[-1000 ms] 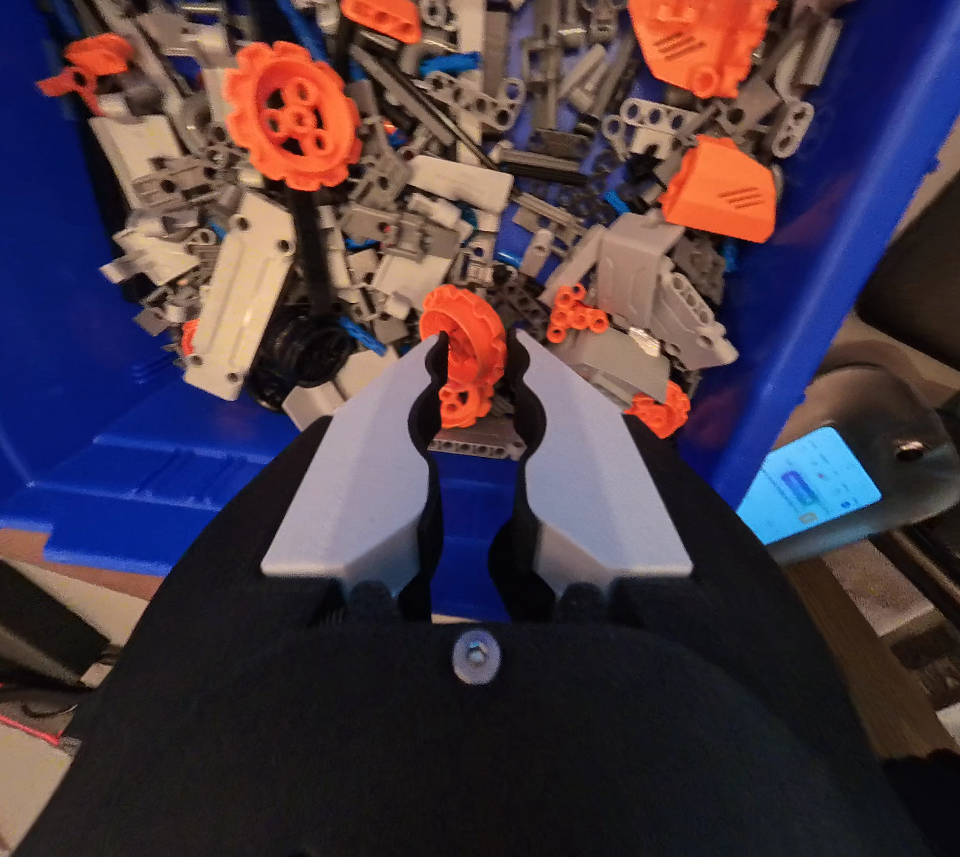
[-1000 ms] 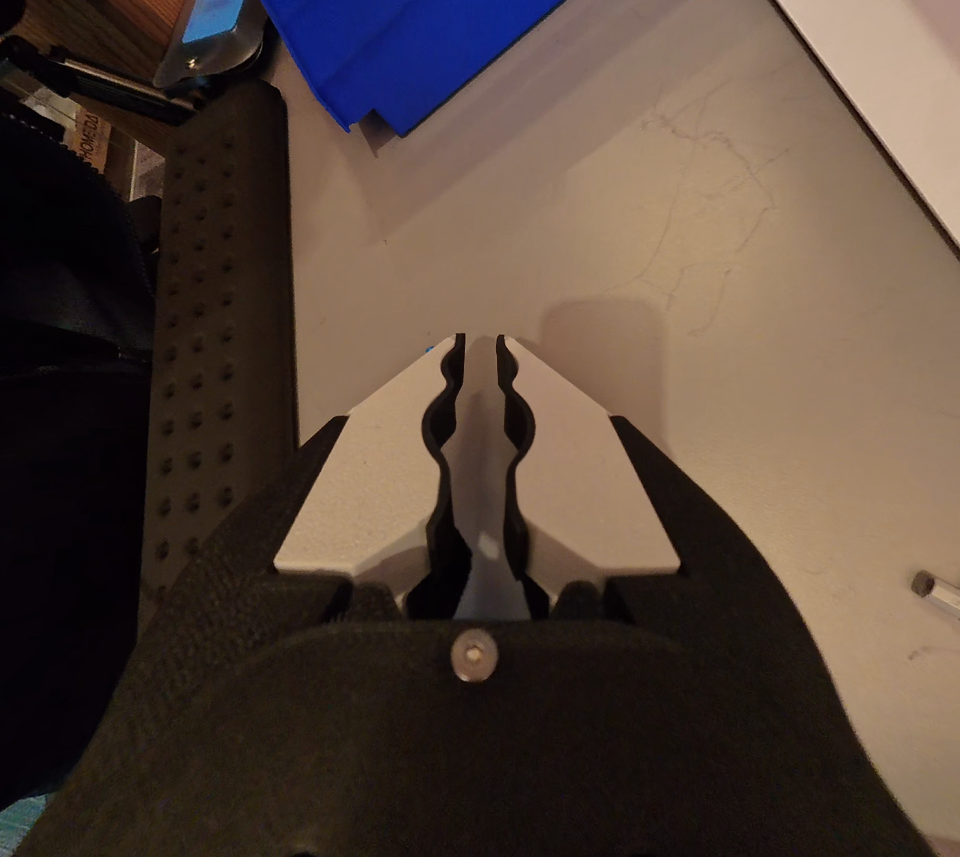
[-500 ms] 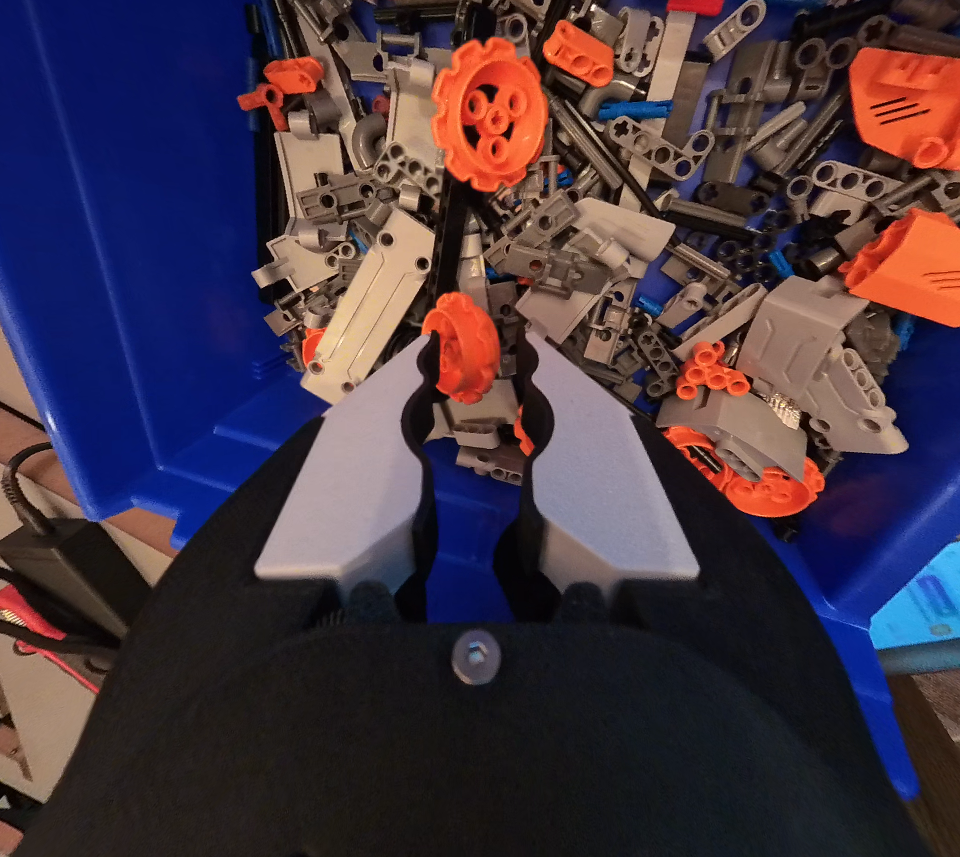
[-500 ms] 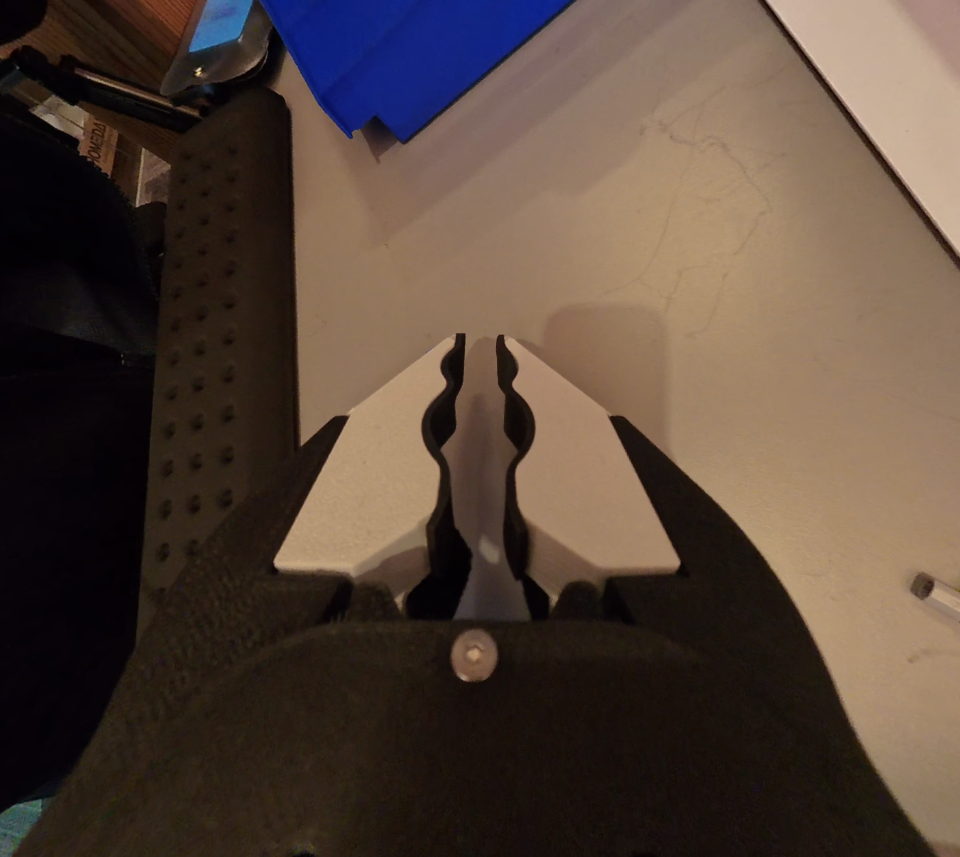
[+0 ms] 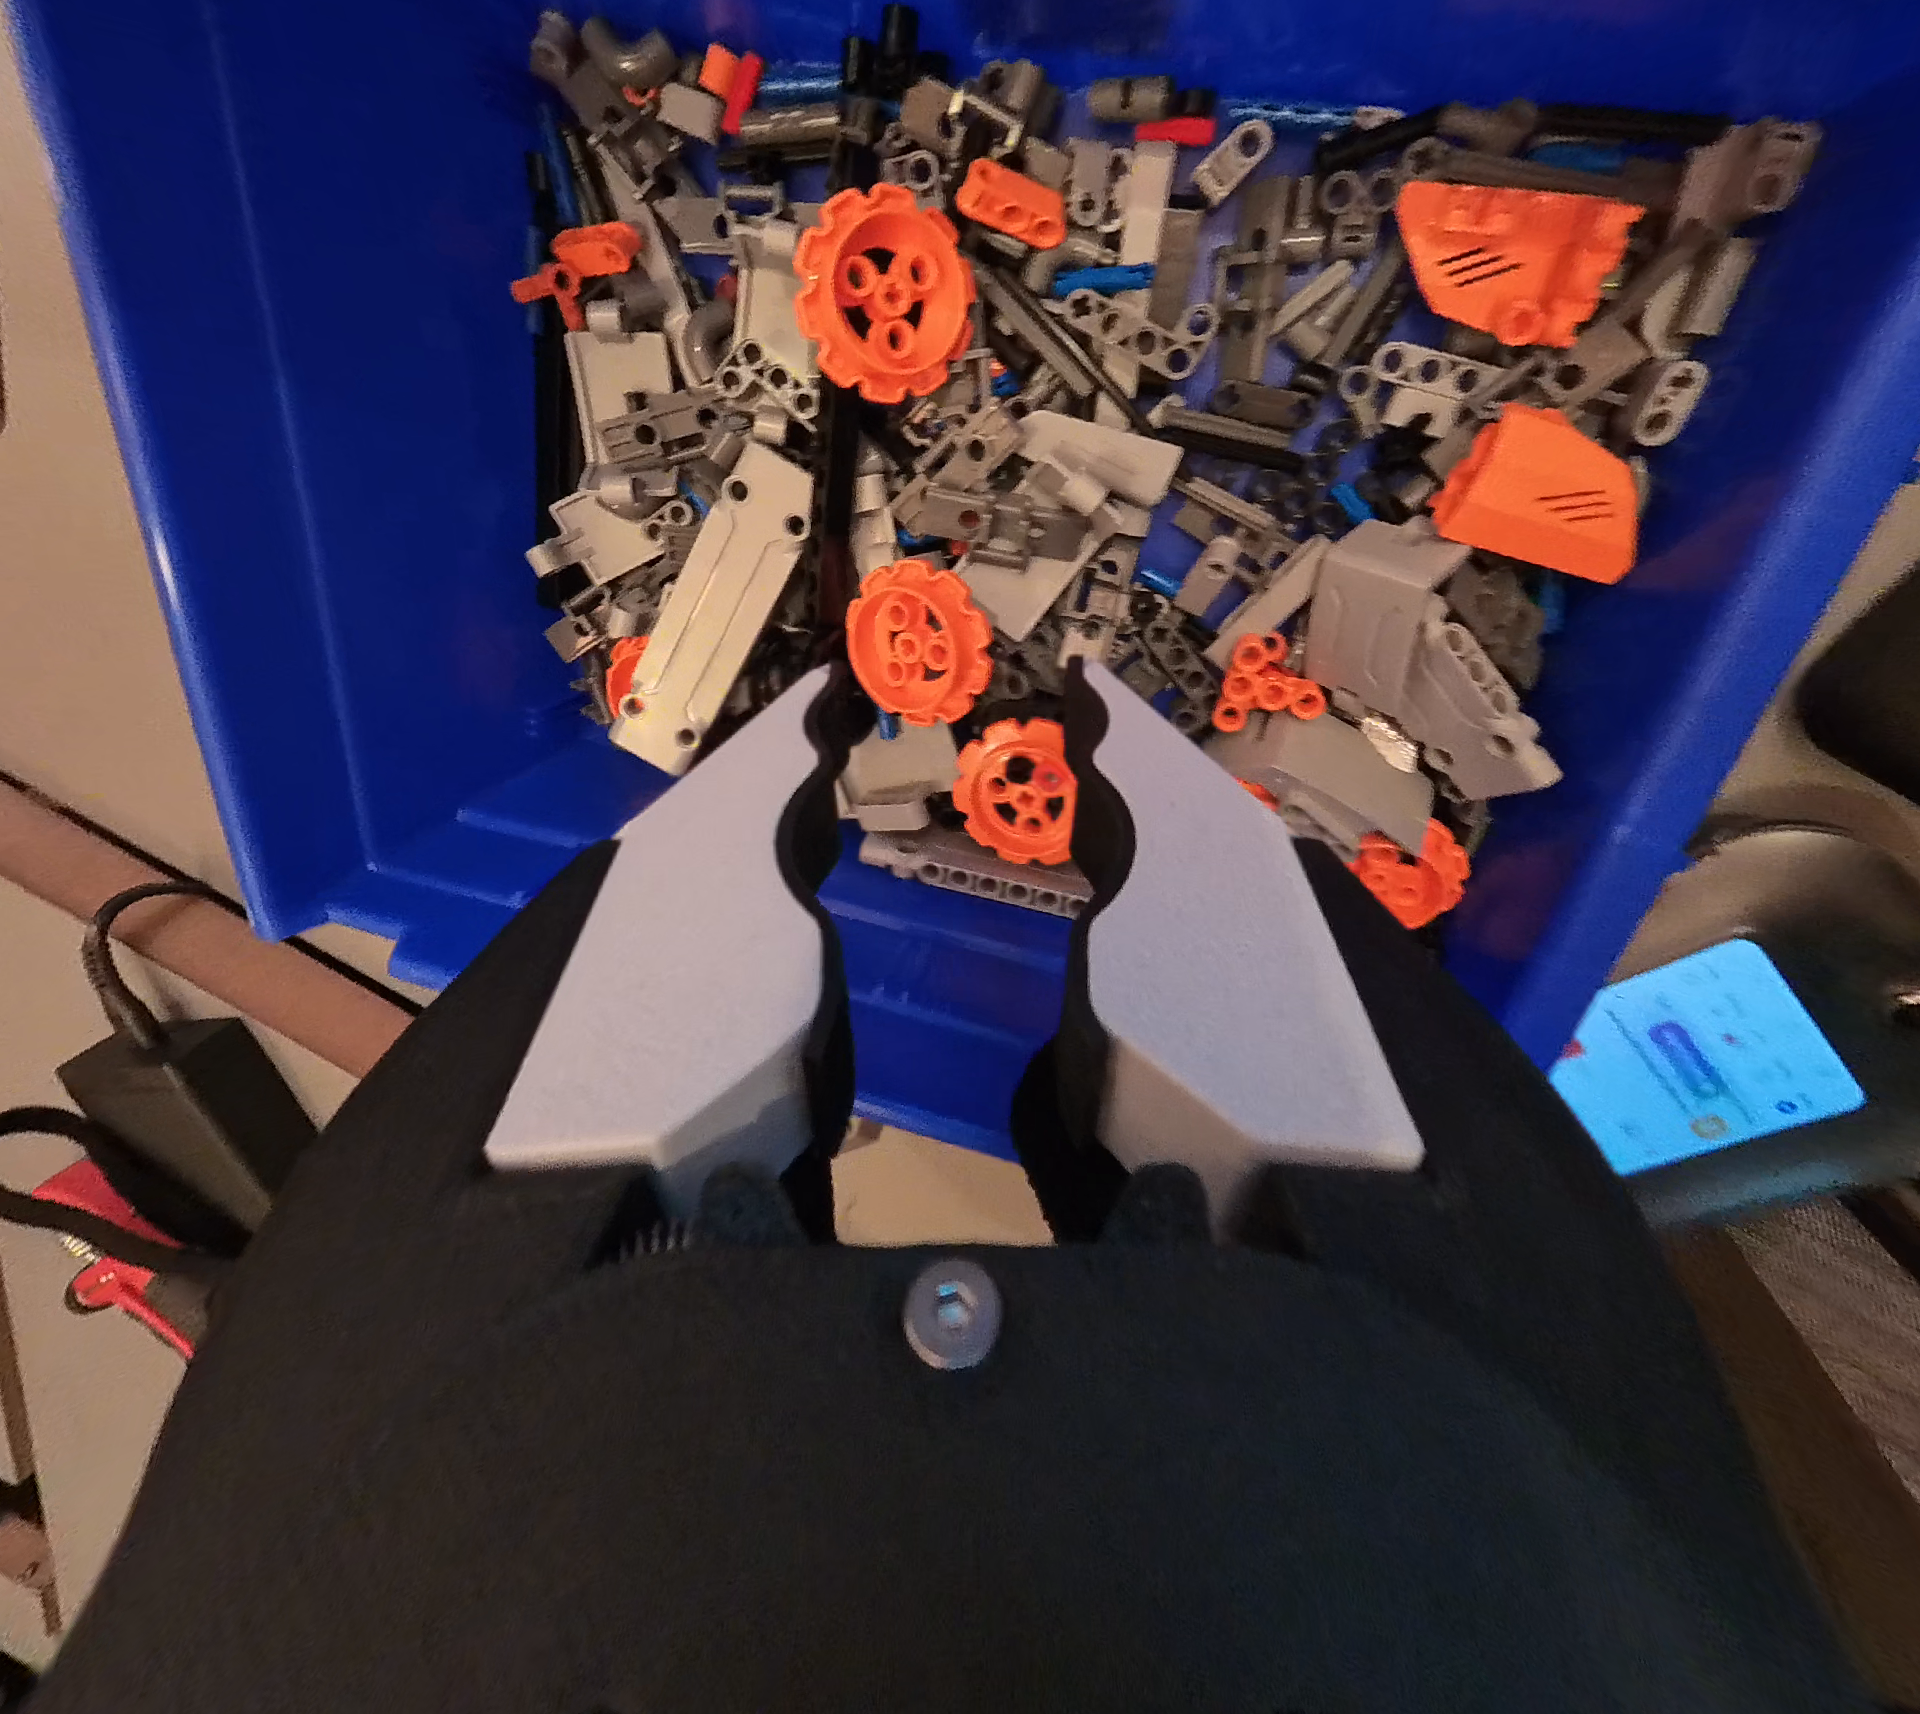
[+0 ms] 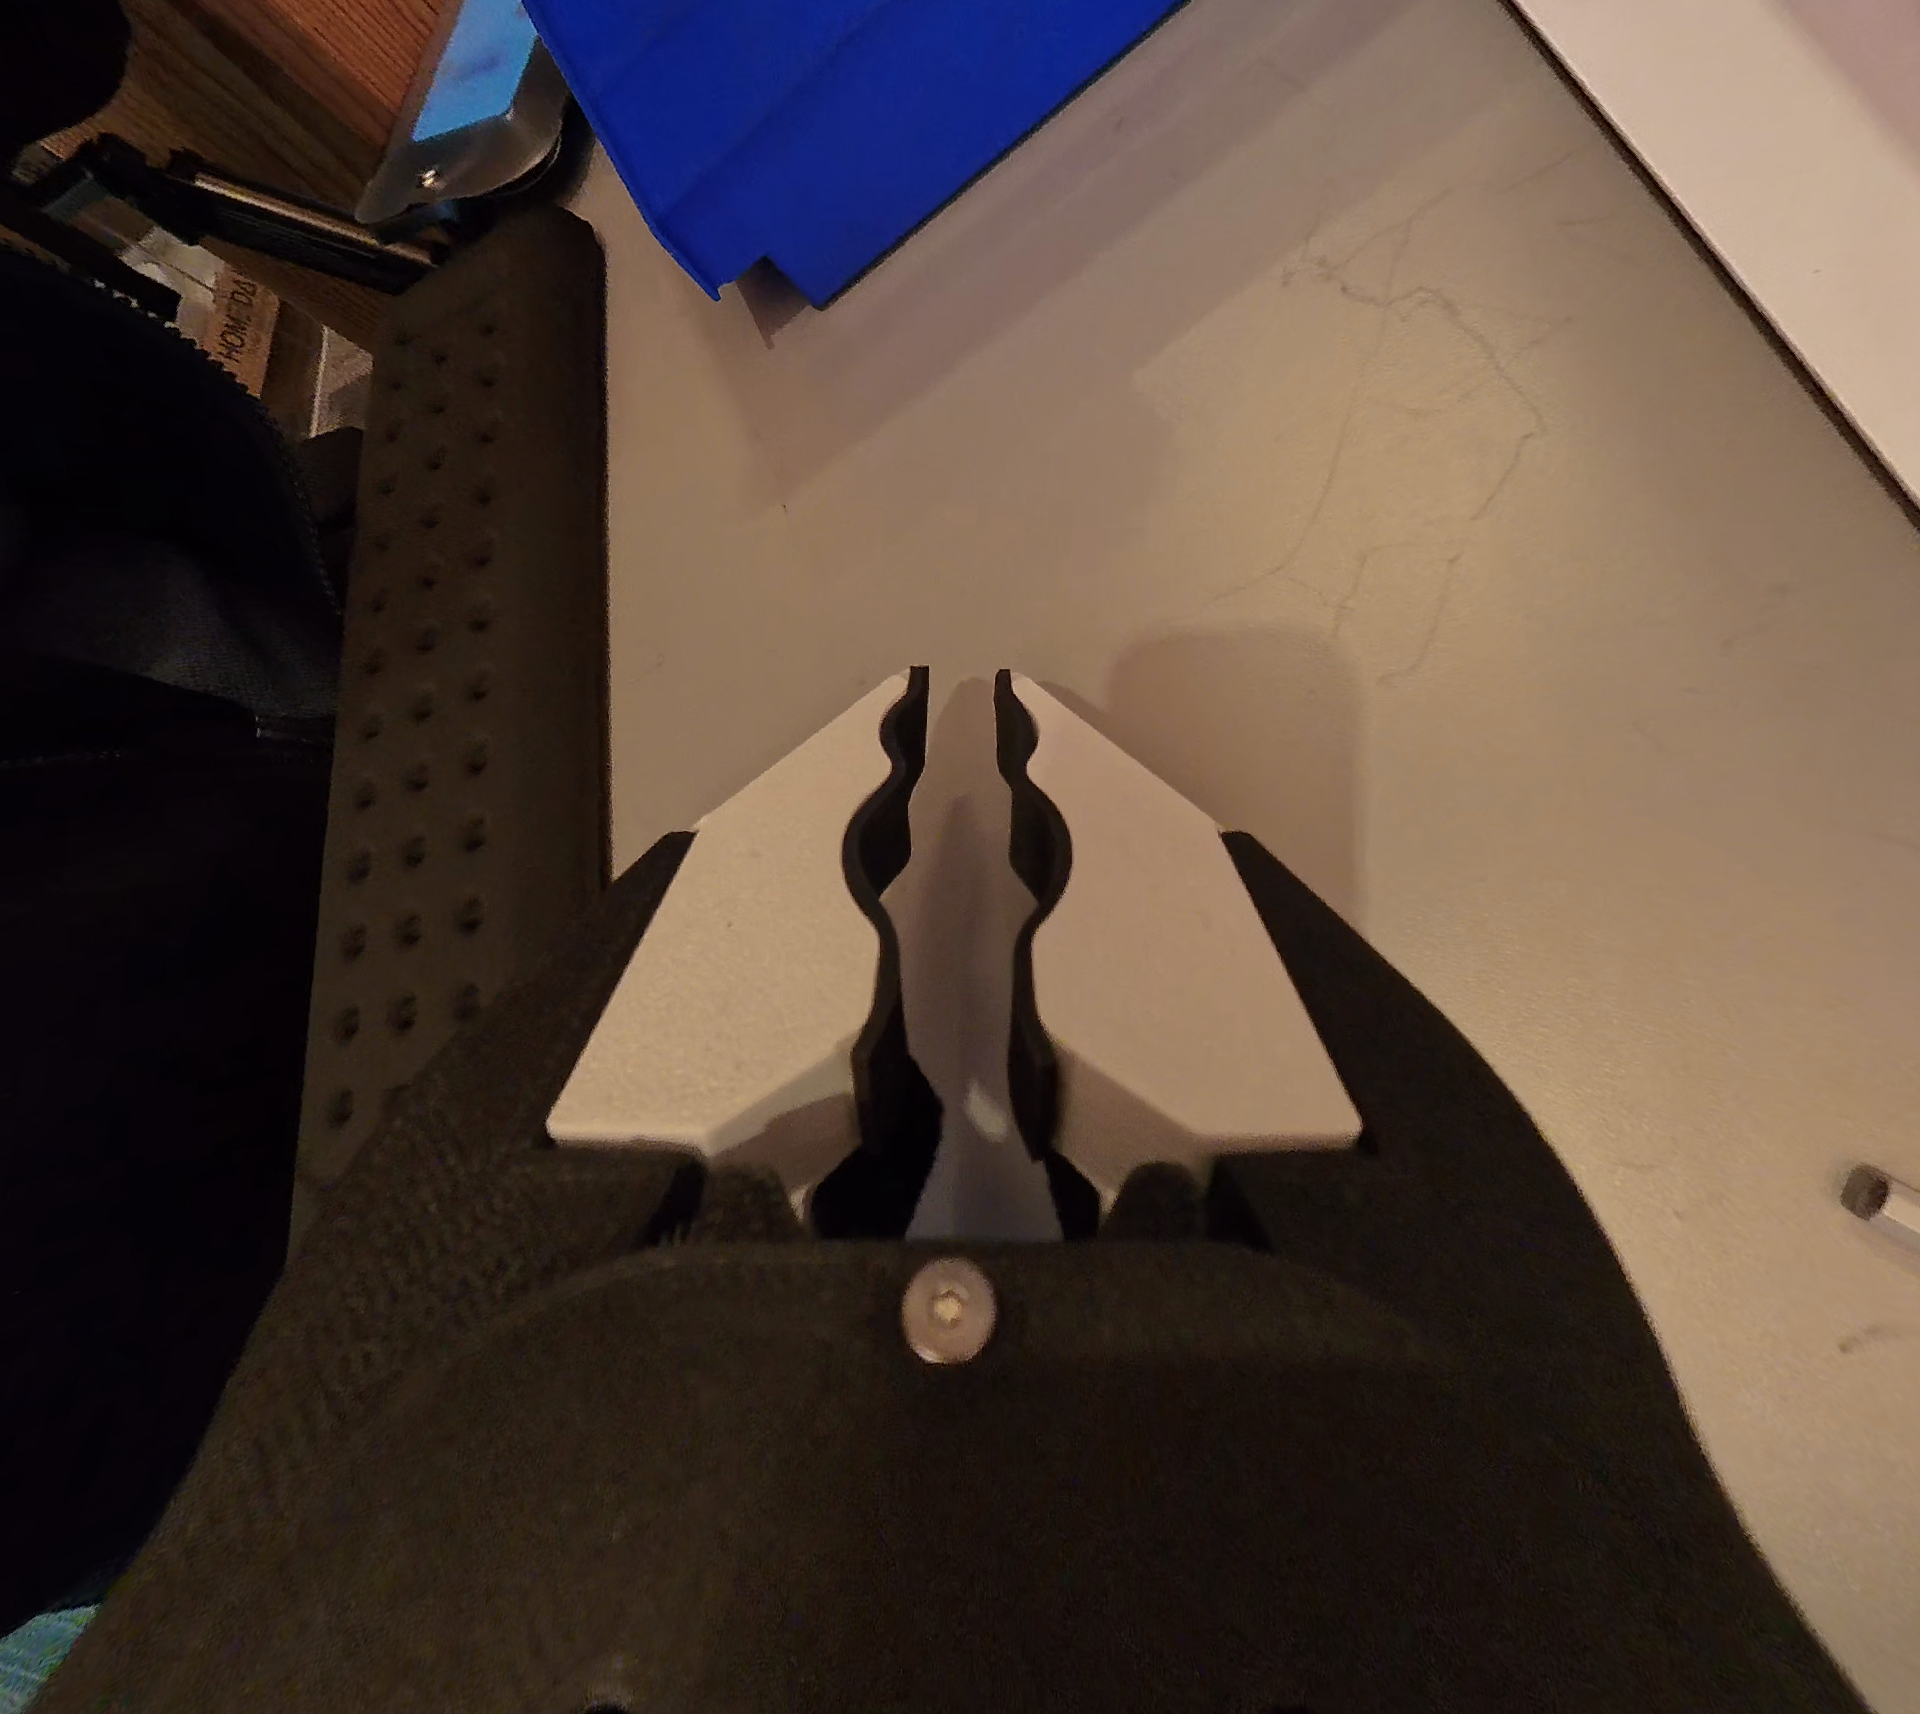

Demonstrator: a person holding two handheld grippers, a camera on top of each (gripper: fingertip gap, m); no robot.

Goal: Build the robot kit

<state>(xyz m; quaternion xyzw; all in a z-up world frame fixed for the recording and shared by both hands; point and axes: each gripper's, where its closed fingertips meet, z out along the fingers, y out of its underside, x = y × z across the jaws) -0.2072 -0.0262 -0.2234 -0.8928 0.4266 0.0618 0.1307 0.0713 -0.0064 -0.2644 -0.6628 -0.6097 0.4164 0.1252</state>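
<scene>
Left wrist view: the left gripper (image 5: 951,672) hangs over the near end of a blue plastic bin (image 5: 312,417), its pale grey fingers (image 5: 707,916) apart and holding nothing. Nearest to their tips is a toothed orange gear (image 5: 914,641), lying flat-faced on the heap just beyond them. A smaller orange gear (image 5: 1013,794) shows through the gap, against the right finger's wavy black pad. Both are hard, glossy discs with round holes, and the gap is wider than either. Around them lie grey pin-hole beams, black axles and smooth orange shell panels (image 5: 1538,495), loosely piled and interlocked.

Right wrist view: the right gripper (image 6: 961,675) is low over a bare, pale, faintly veined worktop (image 6: 1351,625). Its fingers are nearly together with only a slit between, and it is empty. The bin's smooth outer wall (image 6: 831,54) is well ahead, and a dimpled black strip (image 6: 468,625) runs along the left.
</scene>
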